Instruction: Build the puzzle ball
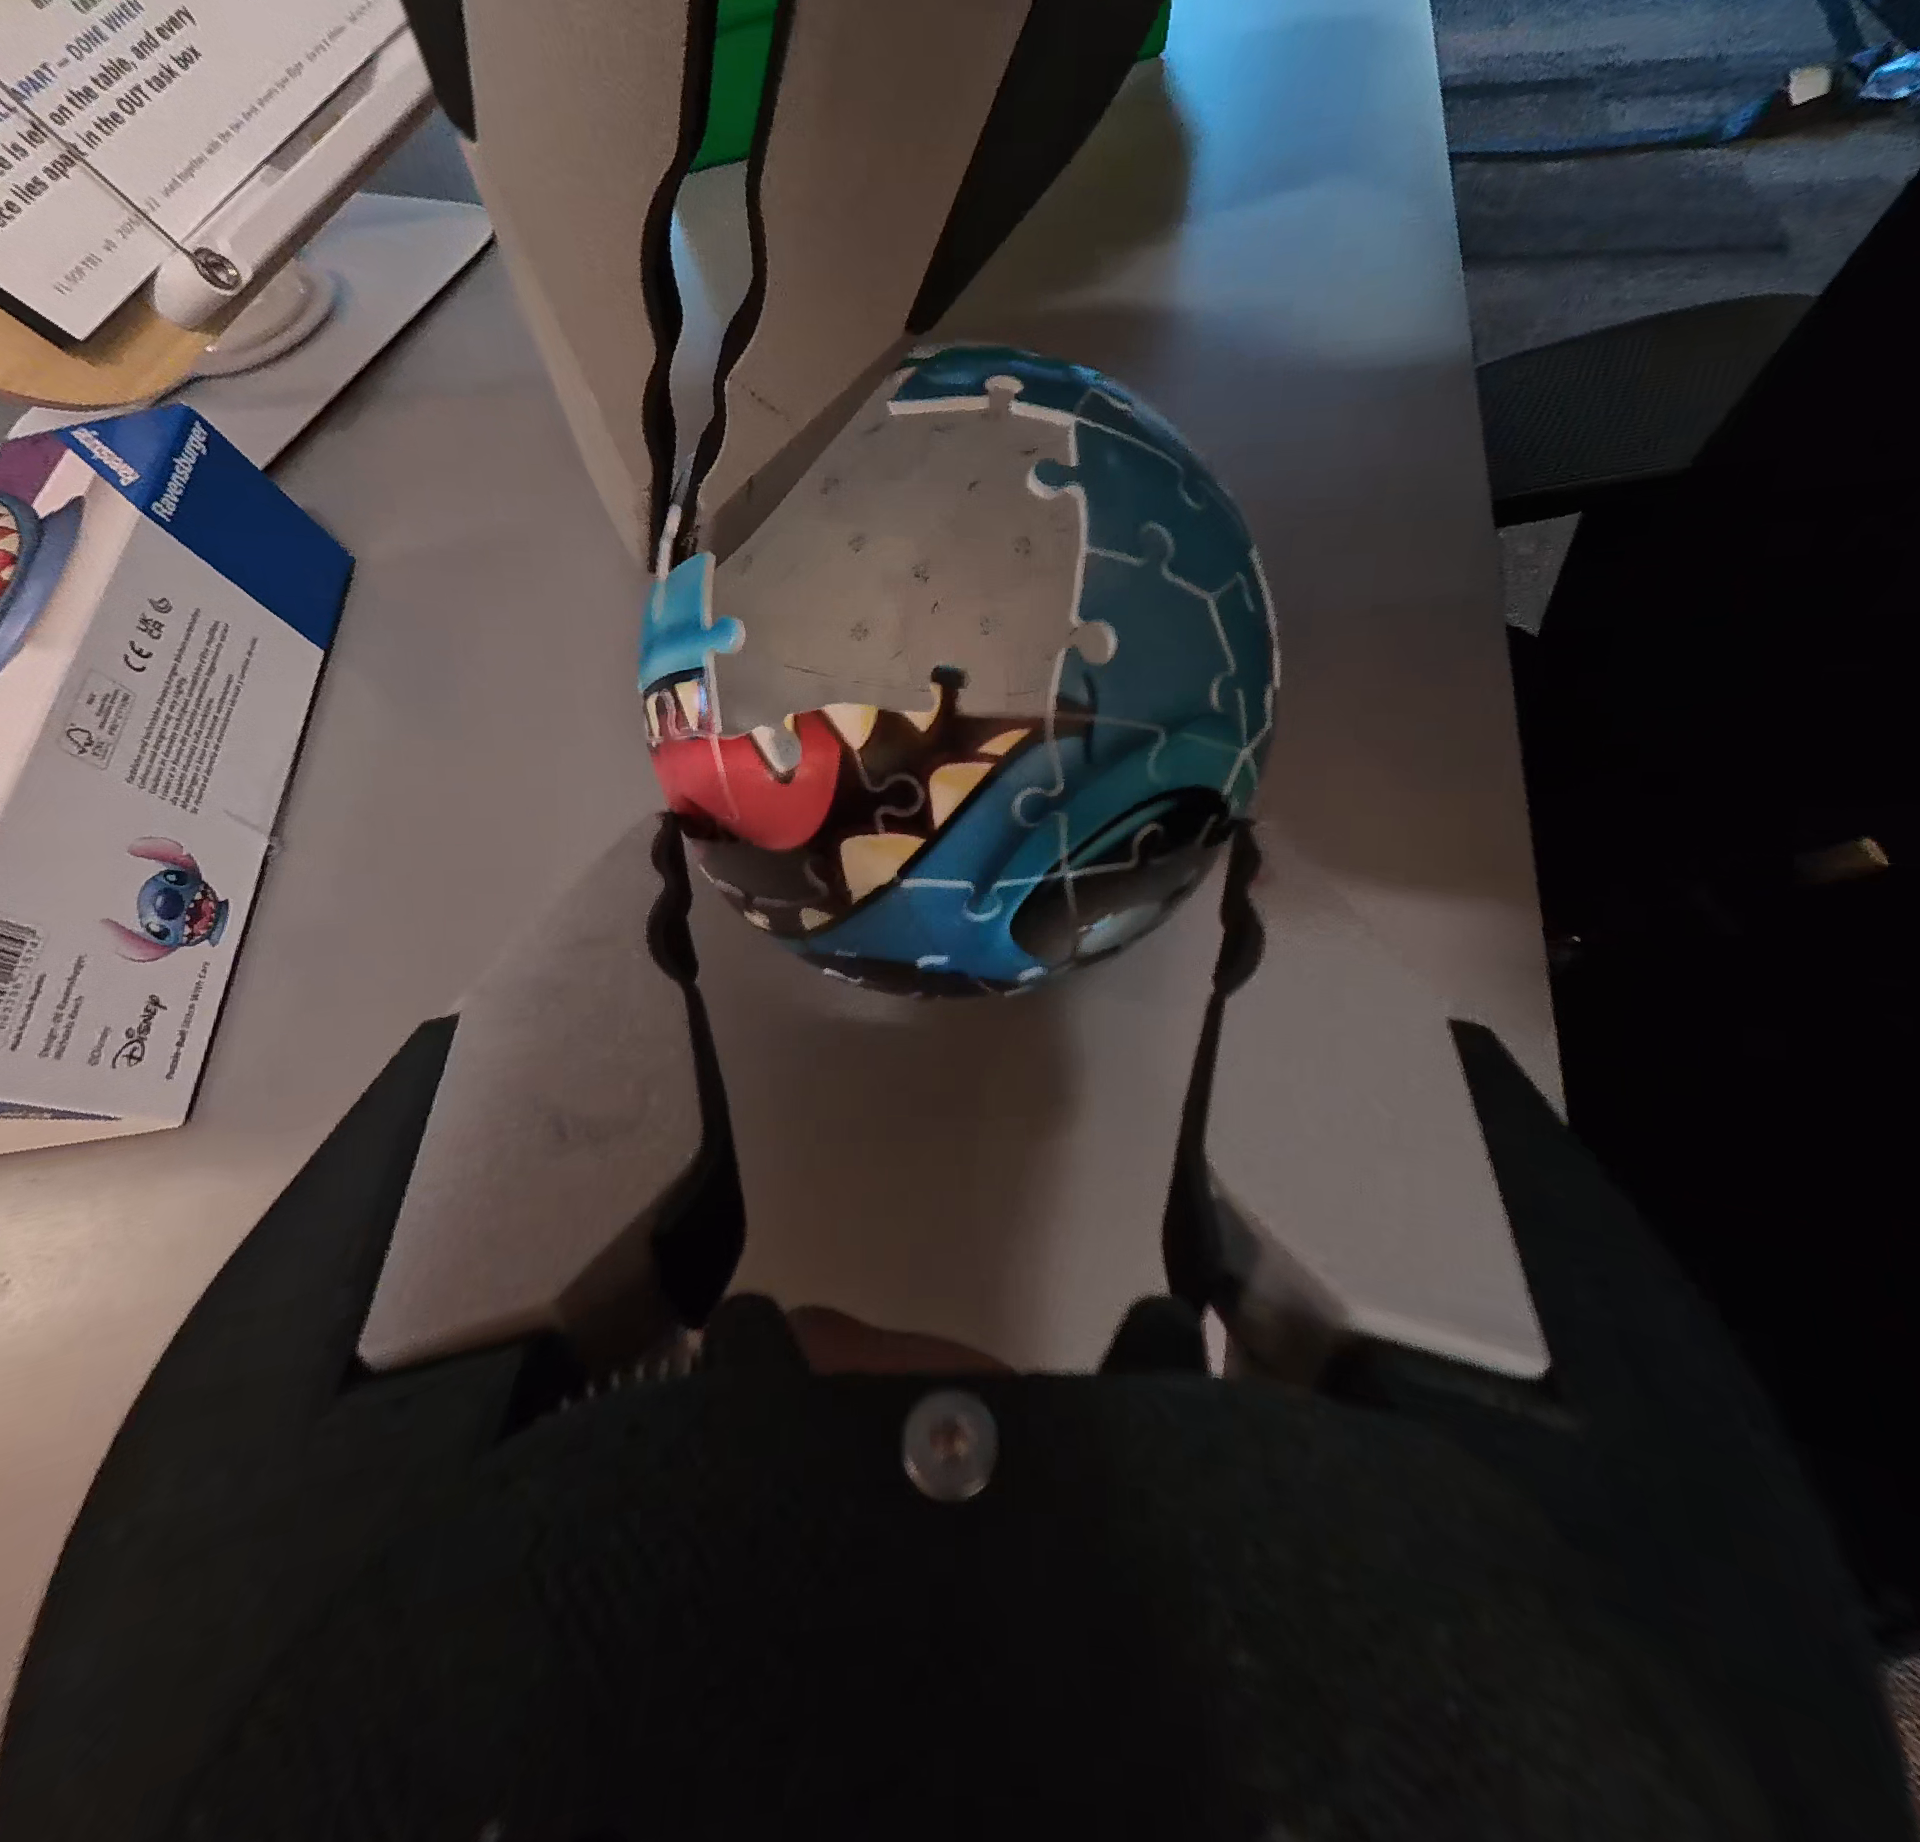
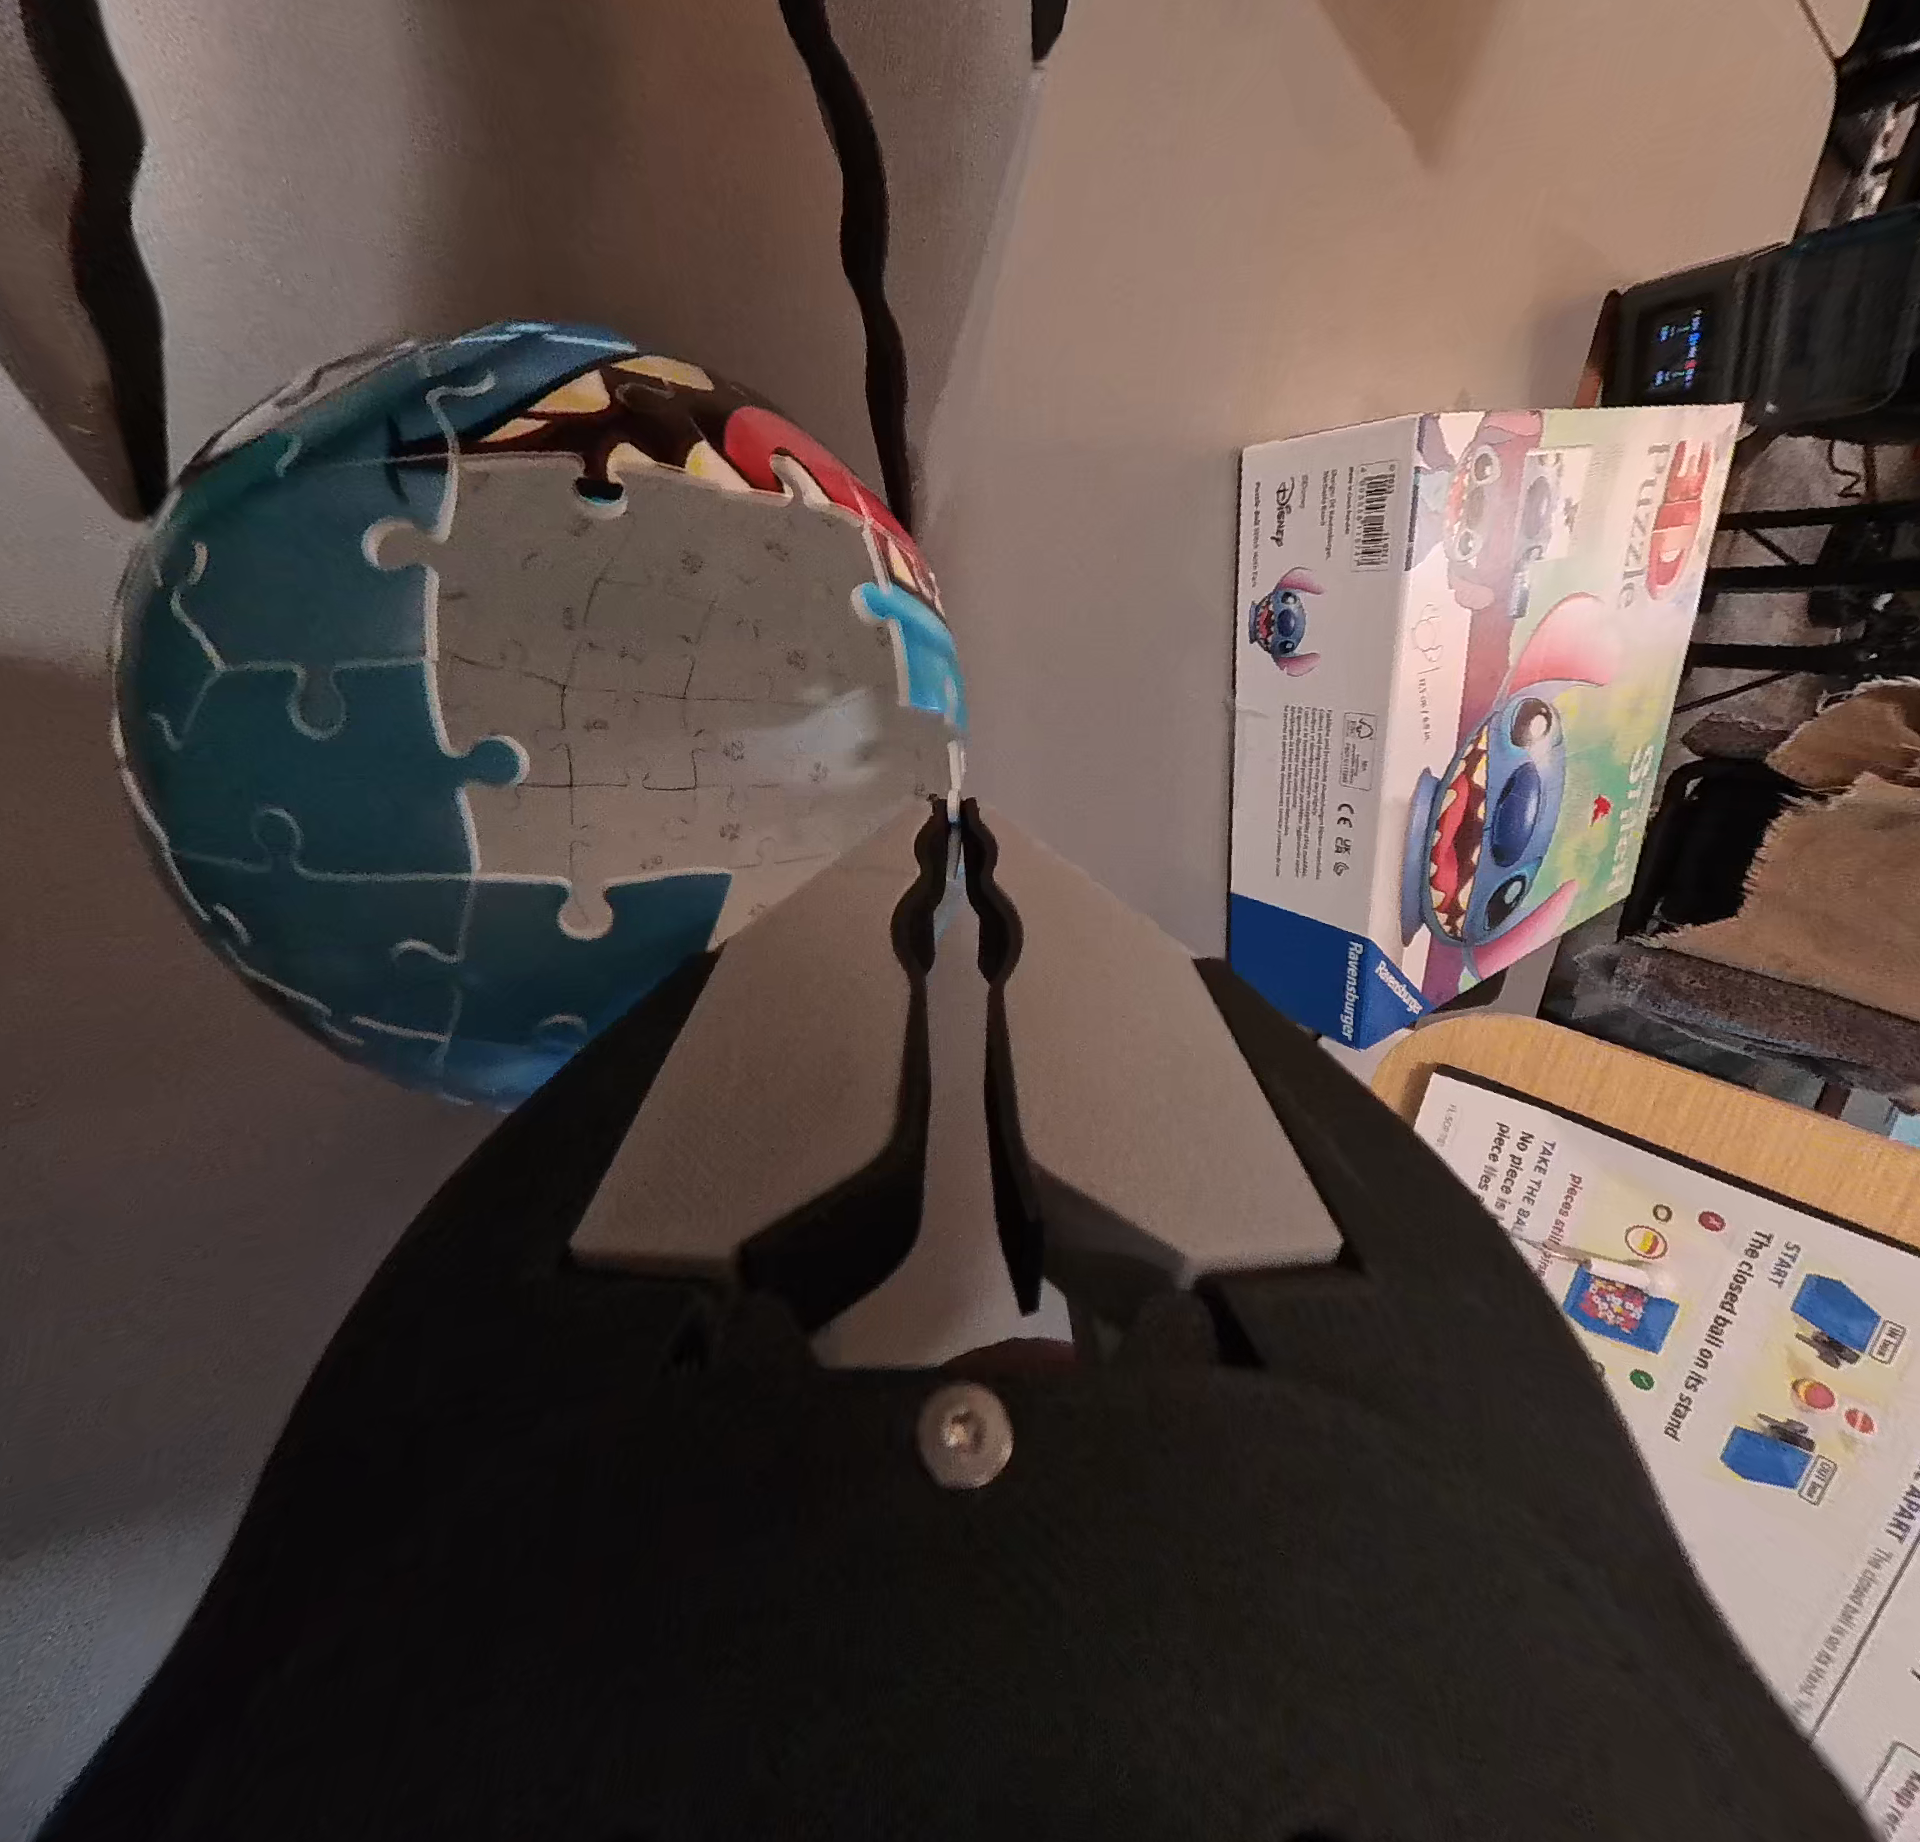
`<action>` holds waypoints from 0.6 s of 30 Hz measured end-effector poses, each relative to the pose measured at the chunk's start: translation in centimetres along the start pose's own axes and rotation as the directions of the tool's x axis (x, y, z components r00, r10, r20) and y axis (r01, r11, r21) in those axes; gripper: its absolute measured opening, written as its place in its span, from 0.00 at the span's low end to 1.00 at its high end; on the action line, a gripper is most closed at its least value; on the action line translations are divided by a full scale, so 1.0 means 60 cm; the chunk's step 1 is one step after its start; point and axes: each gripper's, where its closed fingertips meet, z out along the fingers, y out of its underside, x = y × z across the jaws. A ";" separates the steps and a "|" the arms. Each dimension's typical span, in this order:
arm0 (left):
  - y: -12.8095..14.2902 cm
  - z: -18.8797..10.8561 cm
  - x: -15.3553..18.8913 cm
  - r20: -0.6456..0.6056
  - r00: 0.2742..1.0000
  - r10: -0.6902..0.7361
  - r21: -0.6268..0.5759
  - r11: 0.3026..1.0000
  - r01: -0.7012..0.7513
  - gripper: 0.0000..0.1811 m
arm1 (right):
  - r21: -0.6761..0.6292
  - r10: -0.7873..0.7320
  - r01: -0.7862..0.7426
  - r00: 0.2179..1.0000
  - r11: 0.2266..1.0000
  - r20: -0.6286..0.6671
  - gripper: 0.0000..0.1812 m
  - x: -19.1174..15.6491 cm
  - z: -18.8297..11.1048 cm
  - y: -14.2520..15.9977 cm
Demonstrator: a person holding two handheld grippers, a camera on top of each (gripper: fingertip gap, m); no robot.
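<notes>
The puzzle ball (image 1: 1143, 629) is blue with a toothy red mouth. It has a wide gap that shows its grey inside (image 1: 914, 566). My left gripper (image 1: 953, 857) is shut on the ball, one finger on each side, and holds it above the table. My right gripper (image 2: 956, 836) is shut on the thin edge of a light blue puzzle piece (image 2: 920, 649). The piece sits at the rim of the gap, beside the mouth. In the left wrist view the right gripper (image 1: 681, 504) comes in from above with the piece (image 1: 686, 618). The ball (image 2: 291, 732) fills the left of the right wrist view.
The puzzle's cardboard box (image 1: 156, 753) lies on the grey table (image 1: 1299, 234), left of the ball; it also shows in the right wrist view (image 2: 1455, 701). A printed instruction sheet on a wooden board (image 2: 1714, 1377) lies beside it. A green bin (image 1: 748, 47) stands behind. The table edge and a dark chair (image 1: 1662, 390) are to the right.
</notes>
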 end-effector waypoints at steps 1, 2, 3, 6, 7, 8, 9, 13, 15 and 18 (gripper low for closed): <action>-0.002 -0.004 0.001 -0.006 1.000 0.001 0.005 1.000 -0.001 0.54 | 0.008 0.003 -0.003 1.000 1.000 -0.006 0.00 0.001 0.000 0.000; -0.008 -0.010 0.003 -0.022 1.000 -0.001 0.020 1.000 0.001 0.52 | 0.015 0.006 -0.006 1.000 1.000 -0.009 0.00 0.002 0.000 0.000; -0.017 -0.018 0.000 -0.027 1.000 -0.010 0.042 0.999 0.011 0.50 | 0.022 0.012 -0.012 1.000 1.000 -0.012 0.00 0.003 0.000 0.000; -0.061 -0.046 -0.025 -0.027 0.997 -0.071 0.130 0.989 0.074 0.44 | 0.049 0.014 -0.013 1.000 0.999 -0.023 0.00 0.005 -0.003 0.001; -0.074 -0.052 -0.031 -0.037 0.996 -0.087 0.144 0.985 0.091 0.43 | 0.059 0.016 -0.015 1.000 0.998 -0.022 0.00 0.006 -0.004 0.001; -0.084 -0.056 -0.043 -0.021 0.995 -0.096 0.147 0.984 0.099 0.40 | 0.070 0.021 -0.020 1.000 0.997 -0.019 0.00 0.006 -0.004 0.001; -0.090 -0.057 -0.065 0.037 0.993 -0.116 0.140 0.984 0.110 0.35 | 0.081 0.028 -0.027 0.999 0.996 -0.016 0.00 0.006 -0.004 0.000; -0.090 -0.033 -0.113 0.147 0.969 -0.200 0.042 0.980 0.196 0.33 | 0.126 0.063 -0.063 0.998 0.990 0.002 0.00 0.007 -0.007 -0.001; -0.084 -0.014 -0.108 0.151 0.973 -0.173 -0.032 0.983 0.179 0.33 | 0.143 0.073 -0.073 0.997 0.987 0.006 0.00 0.008 -0.008 0.000; -0.082 0.001 -0.098 0.162 0.980 -0.112 -0.117 0.984 0.132 0.33 | 0.167 0.079 -0.079 0.997 0.983 0.006 0.00 0.009 -0.012 0.000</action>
